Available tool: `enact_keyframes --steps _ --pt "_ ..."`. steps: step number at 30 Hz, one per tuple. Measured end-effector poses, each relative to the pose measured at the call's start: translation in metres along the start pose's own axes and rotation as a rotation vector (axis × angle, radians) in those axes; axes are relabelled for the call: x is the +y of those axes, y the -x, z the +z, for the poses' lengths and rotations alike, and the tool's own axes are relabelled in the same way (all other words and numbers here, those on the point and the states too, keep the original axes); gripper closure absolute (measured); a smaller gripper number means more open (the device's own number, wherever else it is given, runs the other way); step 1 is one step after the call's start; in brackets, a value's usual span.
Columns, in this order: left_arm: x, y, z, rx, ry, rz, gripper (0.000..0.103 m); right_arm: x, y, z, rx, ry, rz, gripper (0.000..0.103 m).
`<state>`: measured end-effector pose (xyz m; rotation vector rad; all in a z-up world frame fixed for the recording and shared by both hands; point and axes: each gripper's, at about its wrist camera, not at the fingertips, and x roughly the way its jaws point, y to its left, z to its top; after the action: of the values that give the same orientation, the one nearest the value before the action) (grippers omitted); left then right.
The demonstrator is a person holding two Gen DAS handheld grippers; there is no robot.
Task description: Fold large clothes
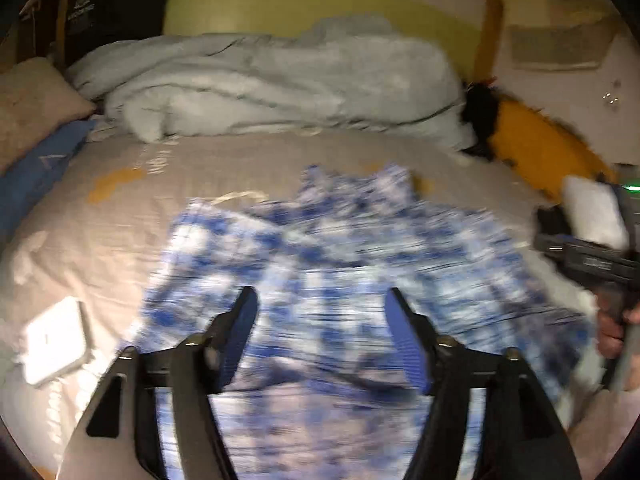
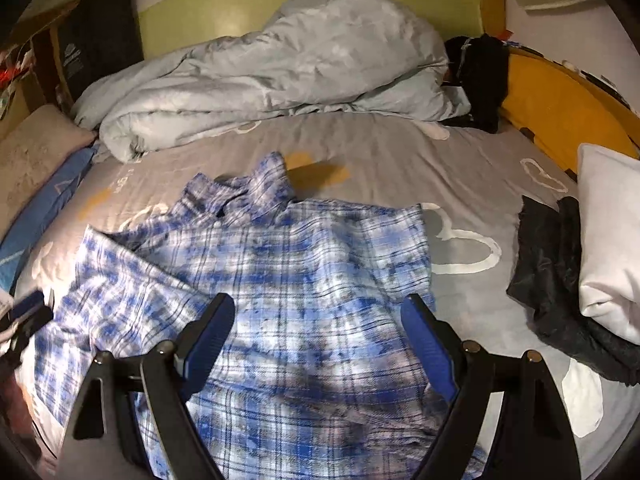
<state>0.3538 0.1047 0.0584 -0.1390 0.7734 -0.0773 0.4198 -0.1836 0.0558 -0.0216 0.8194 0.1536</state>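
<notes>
Blue plaid shirt (image 2: 256, 288): laid out flat on the grey bed (image 2: 400, 160), collar toward the rumpled duvet (image 2: 280, 68). Left hand-held gripper (image 1: 322, 320): held wide above it, nothing gripped. Right hand-held gripper (image 2: 318, 332): held wide, nothing gripped.

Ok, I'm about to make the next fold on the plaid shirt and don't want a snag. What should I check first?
1. Left hand-held gripper open, nothing pinched: ok.
2. Right hand-held gripper open, empty: ok.
3. Plaid shirt flat: not ok, rumpled, one sleeve folded over.
4. Collar visible: ok.
5. Dark garment clear of shirt: ok.
6. Buttons fastened: cannot tell.
</notes>
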Motion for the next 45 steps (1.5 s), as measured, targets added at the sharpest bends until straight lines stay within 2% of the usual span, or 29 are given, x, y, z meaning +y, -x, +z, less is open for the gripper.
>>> enact_keyframes --steps 3,7,8,9,11,12,13,15,17,19,21,23,24,26,28,30,32,35,38,41,43,45 --pt "0.022 -0.03 -0.006 0.099 0.063 -0.009 0.033 0.01 -0.003 -0.004 0.007 0.034 0.001 0.019" --pt "0.035 -0.068 -0.023 0.232 0.183 -0.184 0.039 0.015 -0.006 -0.006 0.017 0.052 0.003 0.019" --pt "0.036 -0.076 -0.027 0.26 0.212 -0.236 0.055 0.015 -0.005 -0.006 0.017 0.055 0.004 0.019" --pt "0.035 -0.081 -0.031 0.273 0.22 -0.237 0.071 0.015 -0.005 -0.006 0.015 0.055 0.003 0.019" --pt "0.029 -0.083 -0.033 0.253 0.196 -0.205 0.083 0.012 -0.002 -0.005 0.008 0.047 0.0 0.019" --pt "0.025 -0.081 -0.032 0.243 0.181 -0.206 0.094 0.011 -0.002 -0.004 0.007 0.042 0.002 0.019" --pt "0.02 -0.079 -0.032 0.228 0.168 -0.214 0.099 0.009 -0.001 -0.004 0.007 0.034 0.005 0.019" --pt "0.009 -0.07 -0.029 0.175 0.143 -0.216 0.099 0.006 0.001 -0.003 0.005 0.017 0.006 0.019" --pt "-0.011 -0.053 -0.023 0.101 0.074 -0.197 0.099 0.004 0.003 -0.001 -0.001 0.006 0.008 0.019" --pt "-0.033 -0.04 -0.019 0.05 0.038 -0.255 0.1 0.002 0.006 -0.001 -0.01 0.0 0.007 0.019" --pt "-0.063 -0.03 -0.019 0.035 -0.015 -0.327 0.101 -0.001 0.011 0.0 -0.019 -0.012 0.01 0.019" --pt "-0.097 -0.024 -0.03 0.057 -0.1 -0.377 0.1 -0.003 0.015 0.0 -0.026 -0.023 0.021 0.019" --pt "-0.11 -0.023 -0.037 0.093 -0.125 -0.382 0.1 -0.004 0.016 0.001 -0.028 -0.025 0.024 0.019" --pt "-0.124 -0.023 -0.05 0.193 -0.111 -0.451 0.099 -0.006 0.019 0.001 -0.03 -0.029 0.029 0.019" --pt "-0.127 -0.014 -0.056 0.206 -0.123 -0.475 0.091 -0.009 0.02 0.0 -0.026 -0.035 0.035 0.019" --pt "-0.125 0.001 -0.055 0.151 -0.171 -0.426 0.067 -0.011 0.019 0.0 -0.02 -0.039 0.039 0.019" --pt "-0.117 0.011 -0.049 0.096 -0.177 -0.377 0.057 -0.011 0.015 -0.002 0.009 -0.036 0.05 0.019" --pt "-0.095 0.012 -0.033 0.079 -0.126 -0.316 0.057 -0.007 0.001 -0.011 0.105 -0.002 0.115 0.019" --pt "-0.07 0.006 -0.015 0.04 -0.098 -0.23 0.057 -0.003 -0.015 -0.032 0.203 0.06 0.158 0.029" --pt "-0.053 0.006 -0.003 -0.015 -0.111 -0.105 0.057 -0.004 -0.023 -0.054 0.277 0.057 0.219 0.033" --pt "-0.041 0.008 0.003 -0.042 -0.099 -0.063 0.057 -0.004 -0.028 -0.067 0.313 0.05 0.254 0.034" --pt "-0.029 0.01 0.006 -0.05 -0.072 -0.057 0.057 0.0 -0.032 -0.075 0.327 0.061 0.269 0.036"
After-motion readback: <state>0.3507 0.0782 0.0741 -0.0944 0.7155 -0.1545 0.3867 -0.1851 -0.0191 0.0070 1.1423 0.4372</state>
